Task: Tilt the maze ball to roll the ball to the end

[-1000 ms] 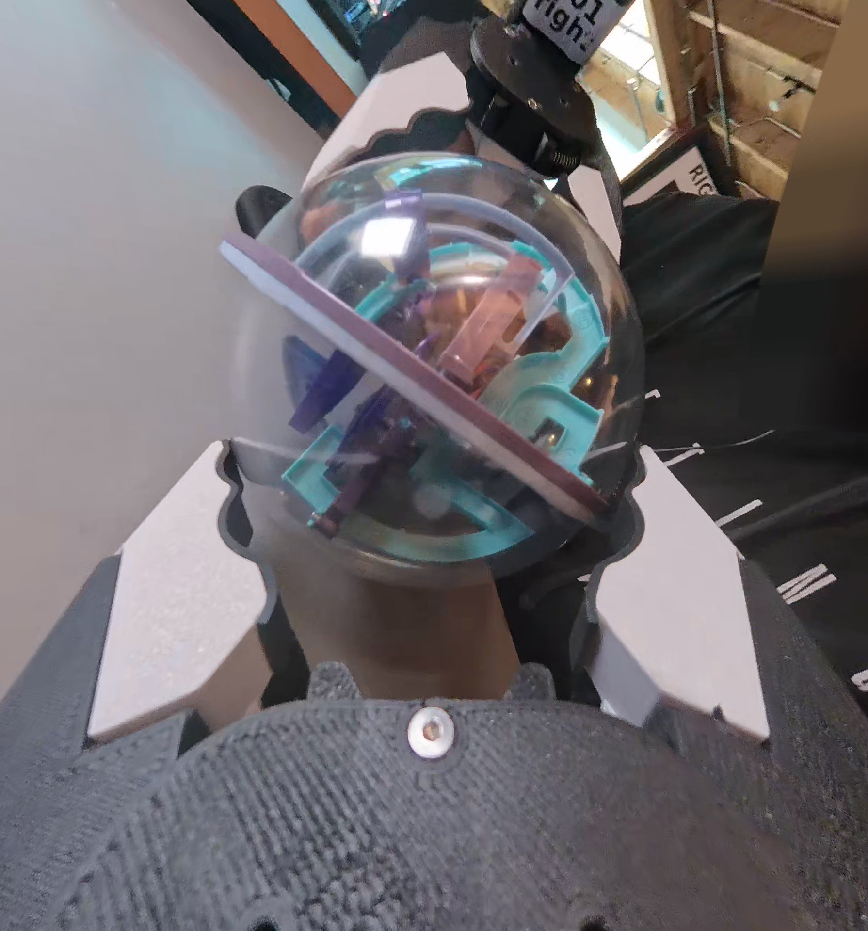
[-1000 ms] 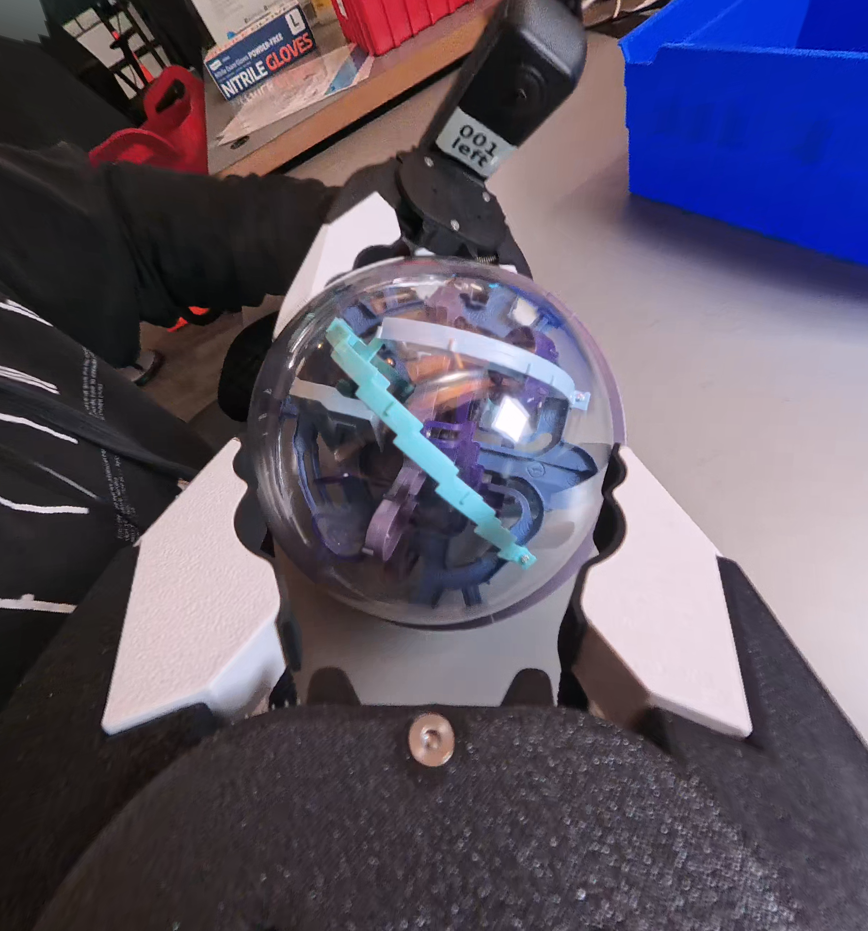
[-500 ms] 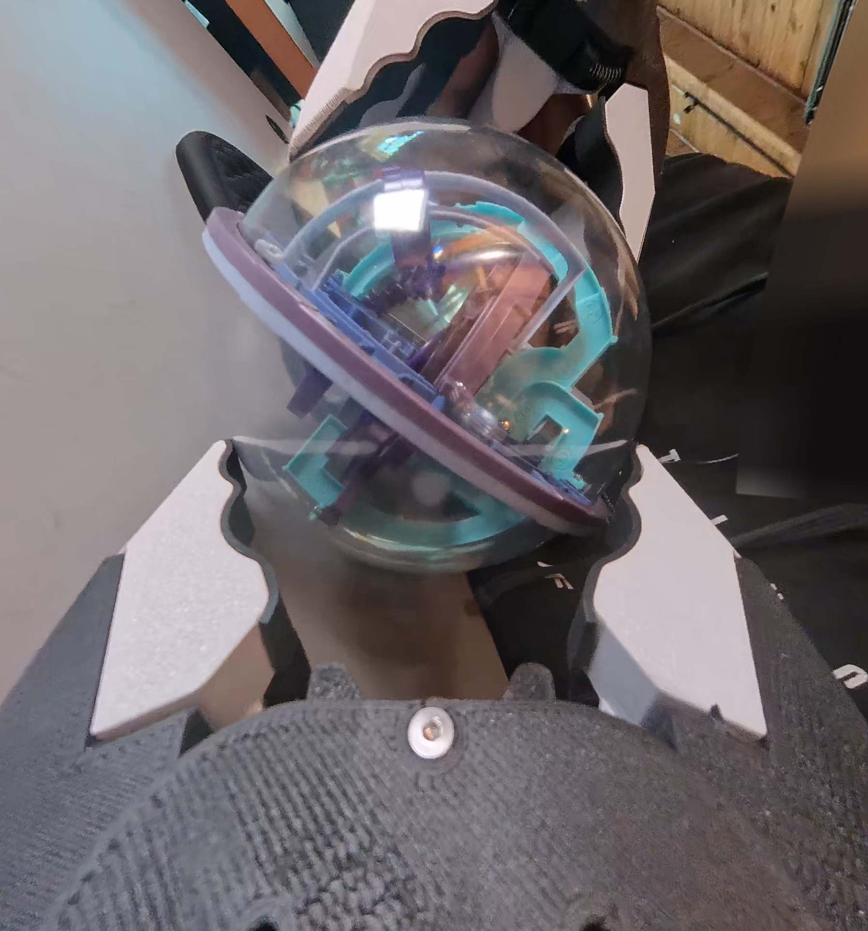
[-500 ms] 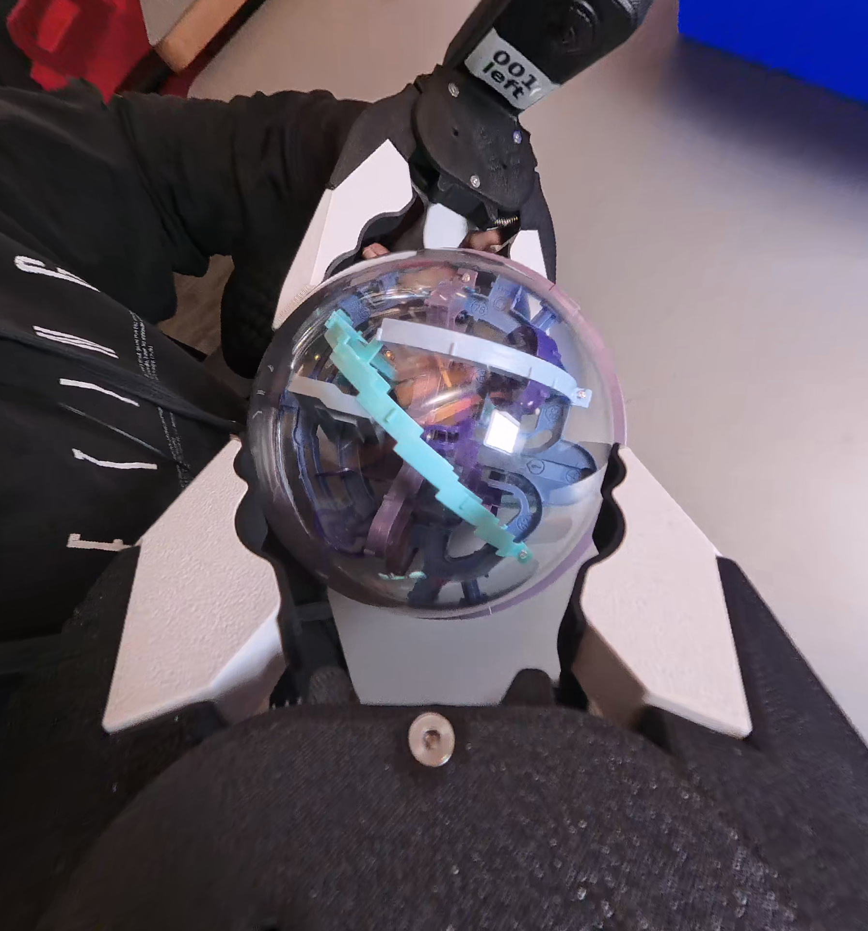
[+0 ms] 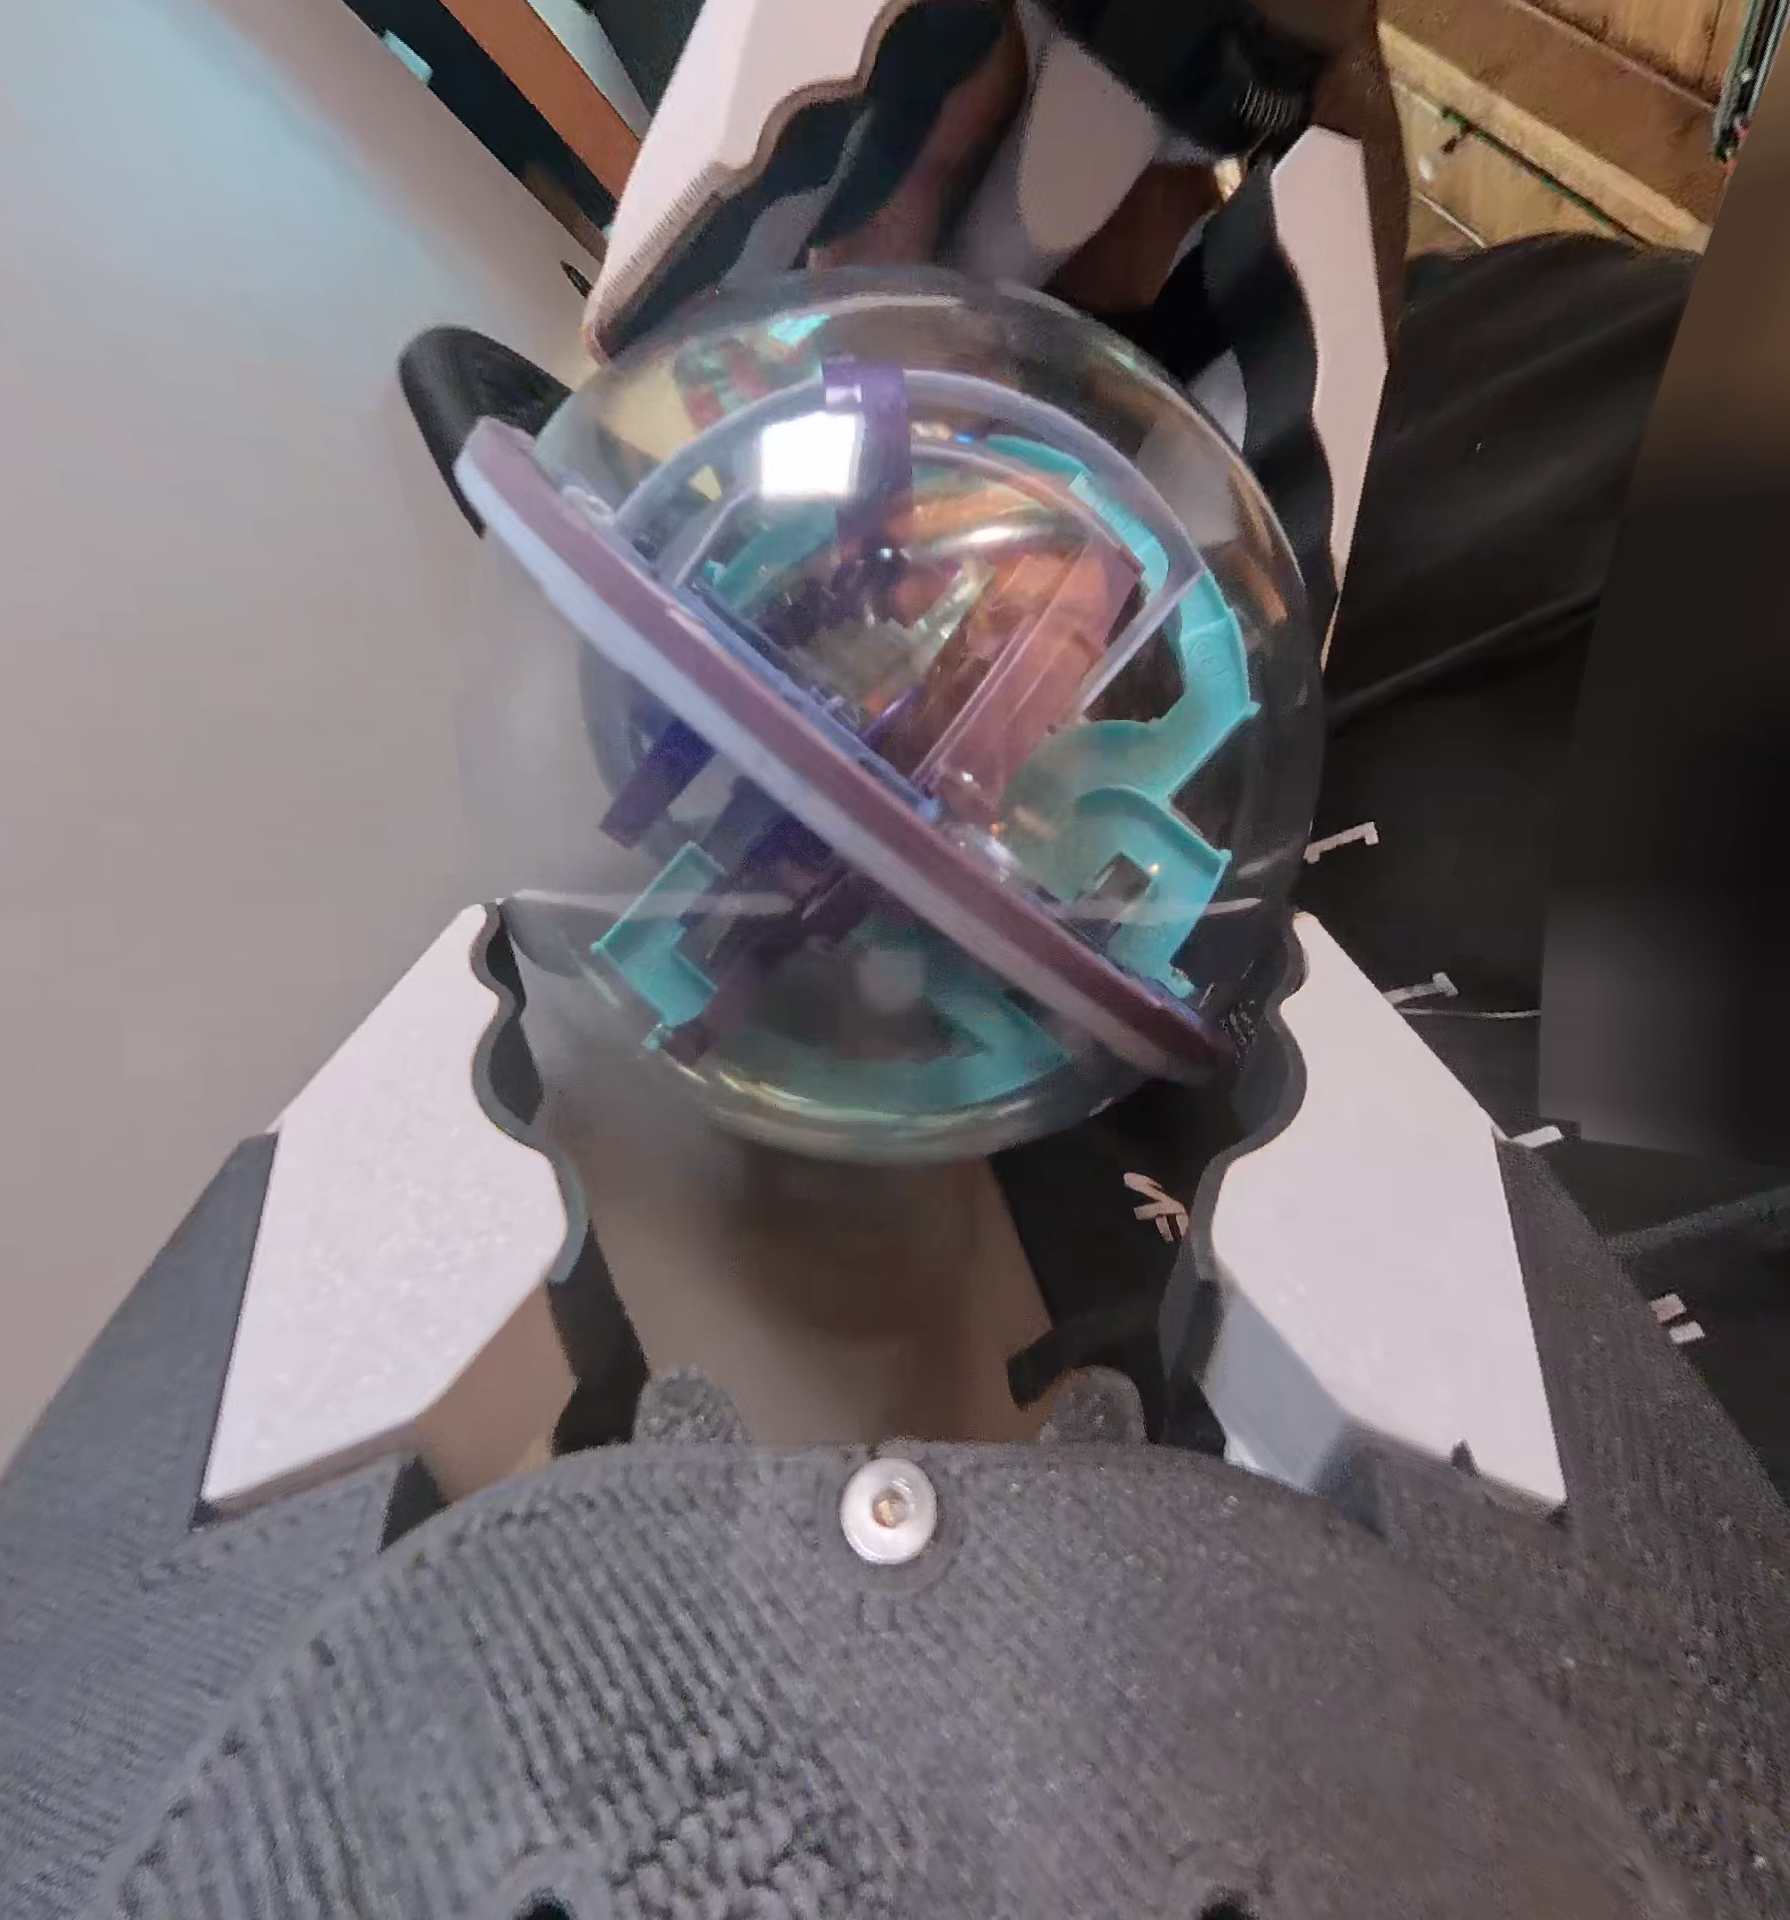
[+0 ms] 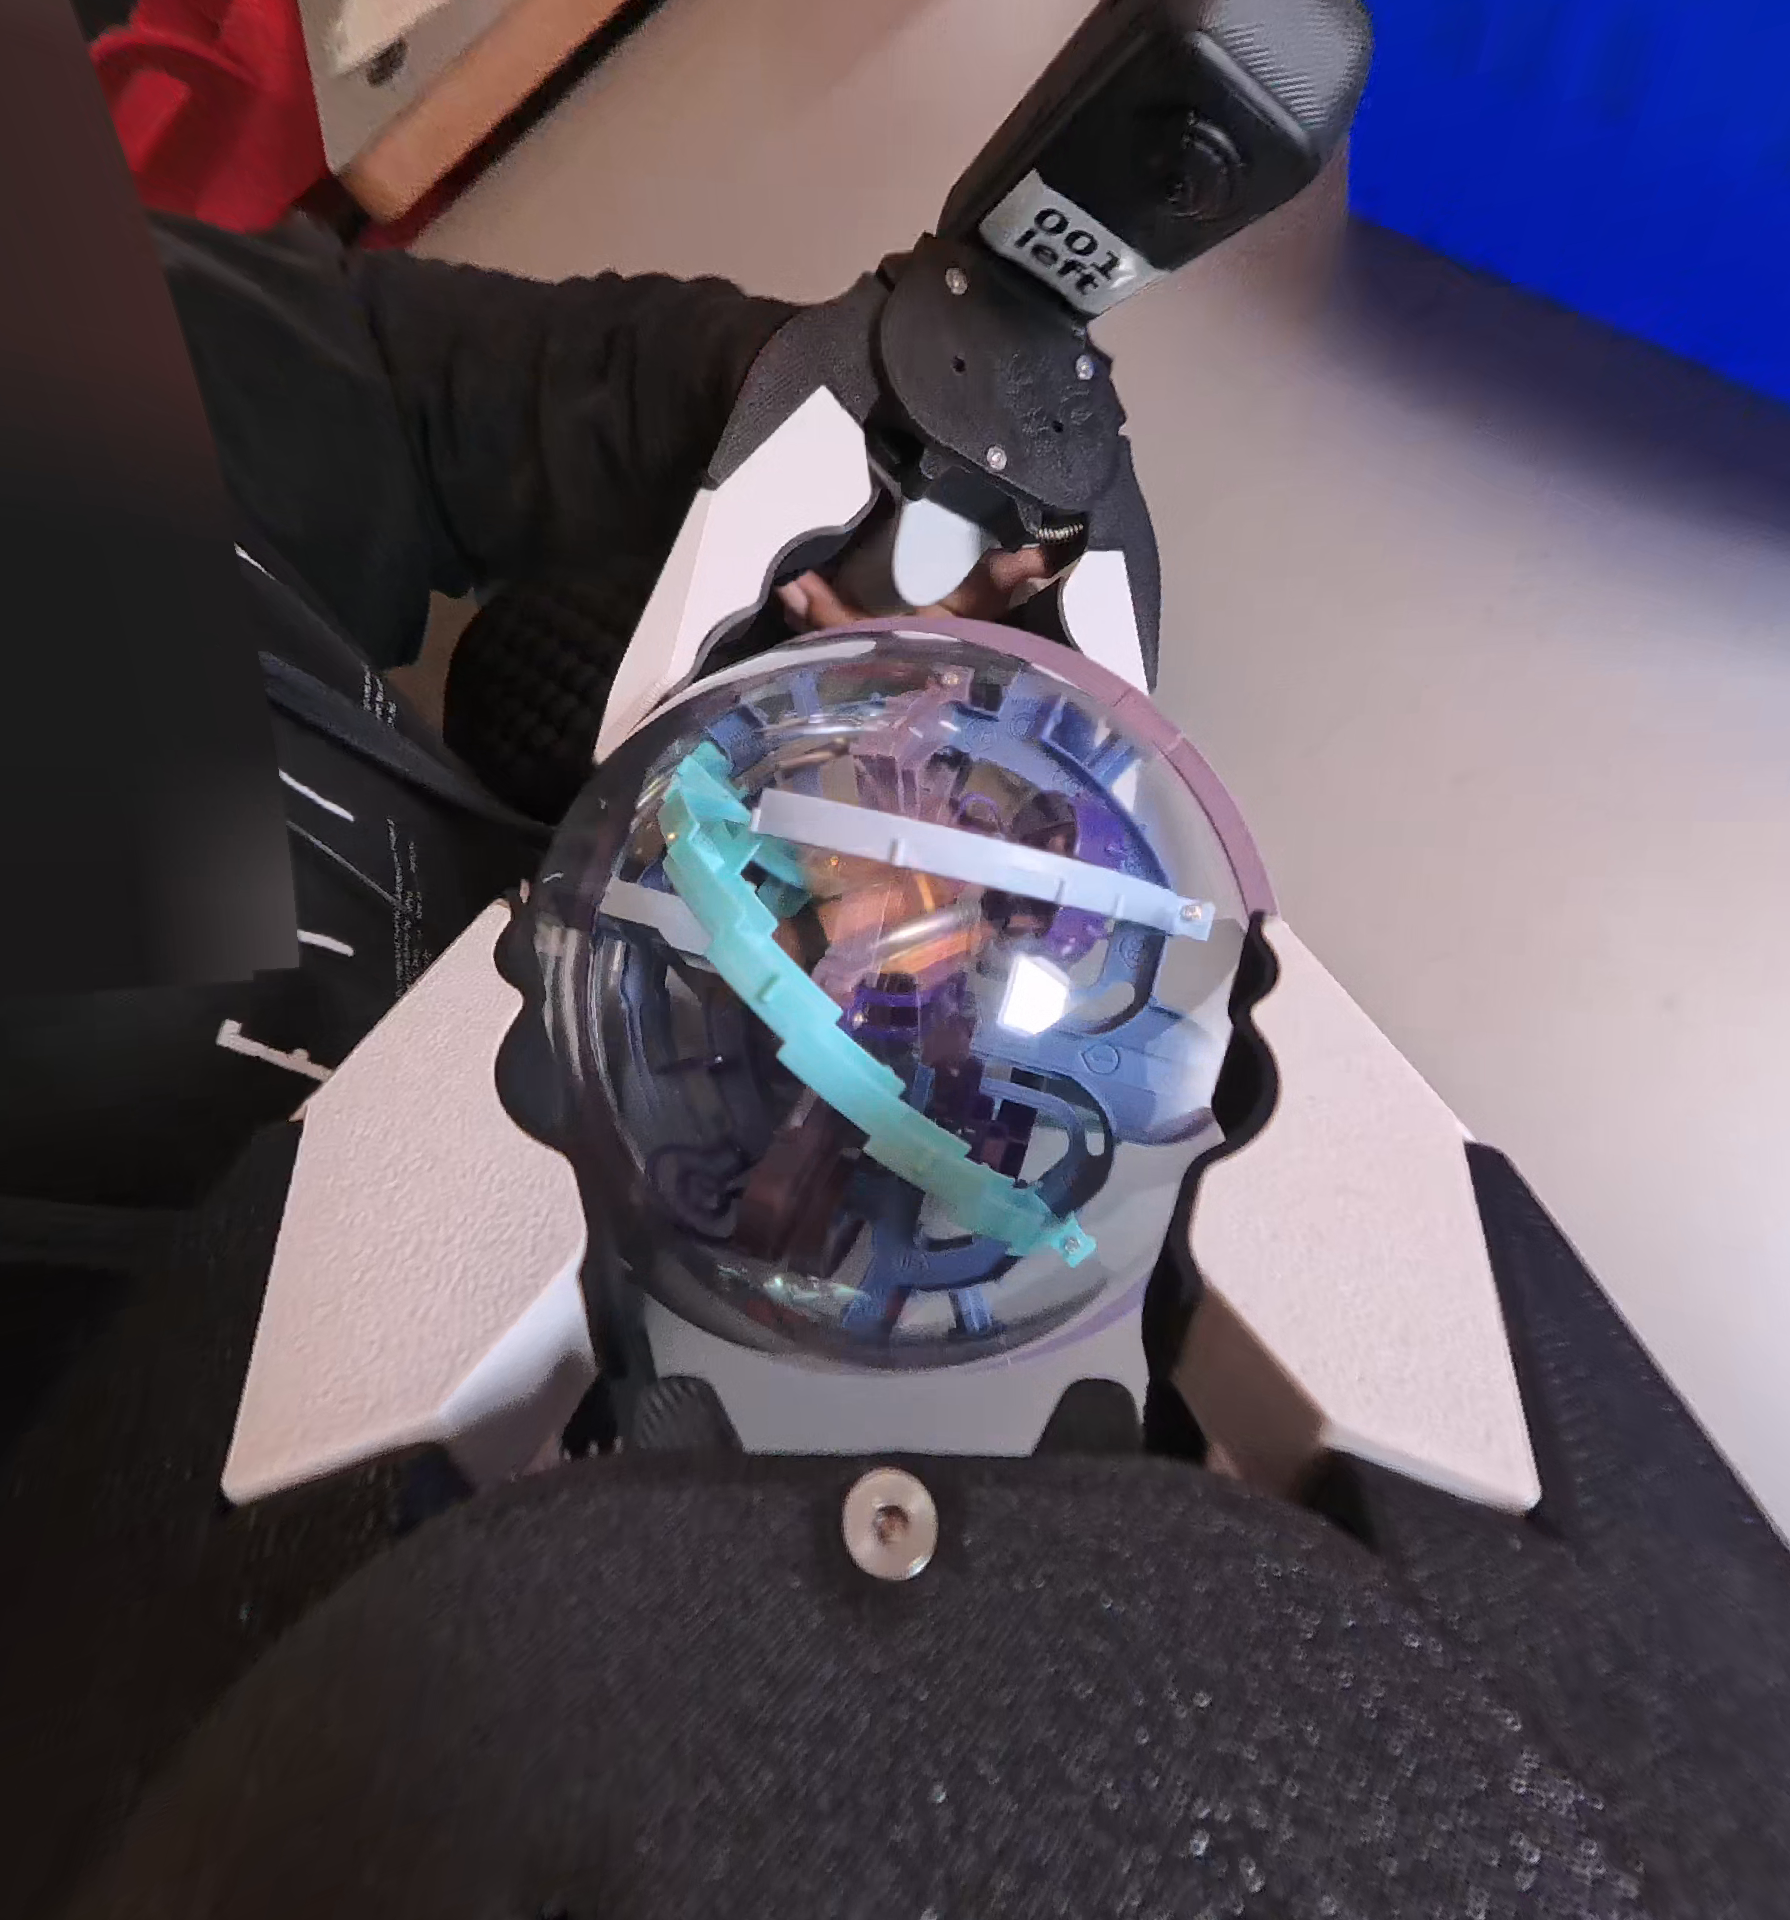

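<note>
The maze ball (image 6: 886, 997) is clamped between both hand-held grippers, left (image 5: 896, 935) and right (image 6: 886, 940), above the tabletop (image 6: 1493, 779). Keep every pad pressed; tilt slowly, both together, so the small ball inside follows its track.

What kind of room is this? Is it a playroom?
Probably a workshop or lab, not a playroom. There is a plain grey worktable, a big blue plastic storage bin, a red container behind, and rough wooden boards nearby.
</note>
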A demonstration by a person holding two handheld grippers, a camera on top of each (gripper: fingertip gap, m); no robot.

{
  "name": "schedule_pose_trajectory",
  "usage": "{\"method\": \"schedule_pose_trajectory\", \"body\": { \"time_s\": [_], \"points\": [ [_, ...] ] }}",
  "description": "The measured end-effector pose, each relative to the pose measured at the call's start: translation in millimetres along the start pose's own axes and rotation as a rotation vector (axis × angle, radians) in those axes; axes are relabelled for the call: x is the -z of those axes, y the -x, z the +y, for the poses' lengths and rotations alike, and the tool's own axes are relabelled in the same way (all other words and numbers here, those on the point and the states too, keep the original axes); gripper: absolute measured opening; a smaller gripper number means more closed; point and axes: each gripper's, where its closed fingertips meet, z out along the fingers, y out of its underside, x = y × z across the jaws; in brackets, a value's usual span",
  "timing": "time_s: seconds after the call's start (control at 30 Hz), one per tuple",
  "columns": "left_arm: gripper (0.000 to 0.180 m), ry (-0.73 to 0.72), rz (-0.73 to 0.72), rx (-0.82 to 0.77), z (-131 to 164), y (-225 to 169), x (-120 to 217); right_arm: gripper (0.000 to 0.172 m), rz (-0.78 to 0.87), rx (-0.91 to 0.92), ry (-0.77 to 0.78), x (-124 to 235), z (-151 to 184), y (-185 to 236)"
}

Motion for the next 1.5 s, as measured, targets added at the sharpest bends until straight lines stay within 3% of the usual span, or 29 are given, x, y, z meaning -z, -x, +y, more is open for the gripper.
{"method": "schedule_pose_trajectory", "body": {
  "time_s": [0.2,0.43,0.67,0.93,1.1,1.37,1.5],
  "points": [
    [0.136,-0.025,-0.124,-0.089,-9.3,0.2,1.1,0.132,0.032,0.137,-0.046,4.4,5.5,1.9],
    [0.135,0.037,-0.343,-0.348,-21.1,-3.8,6.0,0.141,0.152,0.348,-0.123,1.6,14.6,2.1],
    [0.135,0.212,-0.625,-0.671,-30.6,0.2,28.8,0.142,0.344,0.694,-0.223,-7.5,1.1,-9.0],
    [0.135,0.216,-0.761,-0.840,-35.2,-6.8,37.3,0.141,0.435,0.795,-0.331,-10.7,0.1,-13.8],
    [0.134,0.226,-0.790,-0.936,-27.7,-12.6,34.4,0.133,0.387,0.836,-0.304,-2.7,7.8,-4.4],
    [0.133,0.353,-0.817,-1.076,-22.2,-12.1,35.6,0.144,0.156,0.693,-0.165,3.7,20.9,-23.7],
    [0.133,0.424,-0.831,-1.103,-25.2,-11.0,28.7,0.139,0.092,0.697,-0.158,-5.2,15.3,-18.4]
  ]
}}
